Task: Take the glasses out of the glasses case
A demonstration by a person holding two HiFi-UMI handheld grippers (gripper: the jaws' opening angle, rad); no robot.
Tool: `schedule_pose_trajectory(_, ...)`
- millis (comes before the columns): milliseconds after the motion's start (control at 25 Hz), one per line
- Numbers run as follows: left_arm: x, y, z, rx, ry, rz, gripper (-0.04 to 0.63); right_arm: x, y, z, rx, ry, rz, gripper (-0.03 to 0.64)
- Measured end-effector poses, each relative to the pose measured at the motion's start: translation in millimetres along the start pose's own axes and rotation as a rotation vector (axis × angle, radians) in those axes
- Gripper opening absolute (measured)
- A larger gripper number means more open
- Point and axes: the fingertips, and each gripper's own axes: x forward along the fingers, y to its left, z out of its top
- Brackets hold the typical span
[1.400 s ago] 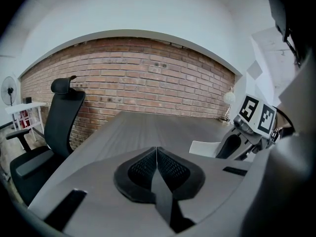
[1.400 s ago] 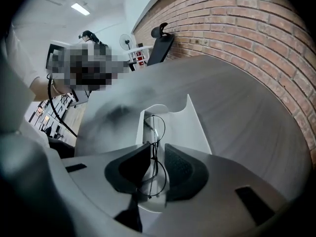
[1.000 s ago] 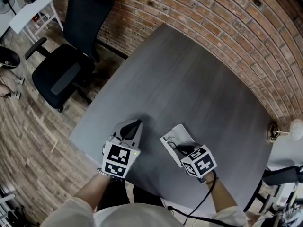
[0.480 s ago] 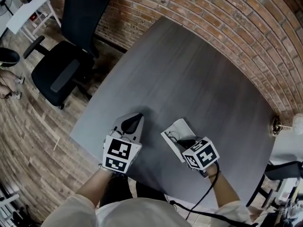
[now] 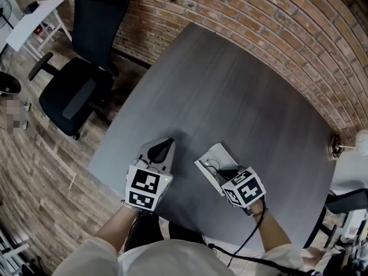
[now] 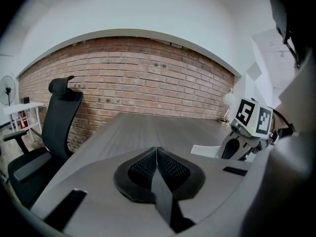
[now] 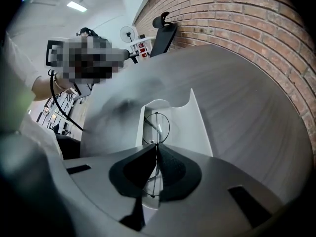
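Observation:
An open white glasses case [image 5: 211, 155] lies on the grey table [image 5: 230, 91] near its front edge. Thin black wire-rimmed glasses [image 7: 157, 126] lie inside the case [image 7: 197, 127]. My right gripper [image 7: 156, 146] points steeply down into the case, and its jaws are closing, with the wire frame caught between the pads. In the head view the right gripper [image 5: 225, 175] covers the case's near end. To its left my left gripper [image 5: 163, 149] rests low over the table, shut, with nothing held [image 6: 157, 149].
A black office chair [image 5: 77, 82] stands beyond the table's left edge. A brick wall [image 5: 259, 22] runs behind the table. A small lamp base [image 5: 335, 148] sits at the table's right corner. A cable trails from the right gripper toward the person.
Both grippers keep their places over the table; only the head view has shifted slightly.

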Motion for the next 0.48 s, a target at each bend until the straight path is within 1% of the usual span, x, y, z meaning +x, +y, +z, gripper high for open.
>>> schedule_pose_trajectory(280, -4, -1, 7, 0.005, -0.016, 0.001, 0.021, -10, -12, 5, 0.037, -0.042, -0.07, 0.04)
schedule_pose_trajectory(480, -9, -2, 8, 0.012, -0.021, 0.005, 0.021, -16, -15, 10, 0.021, -0.065, -0.123, 0.039)
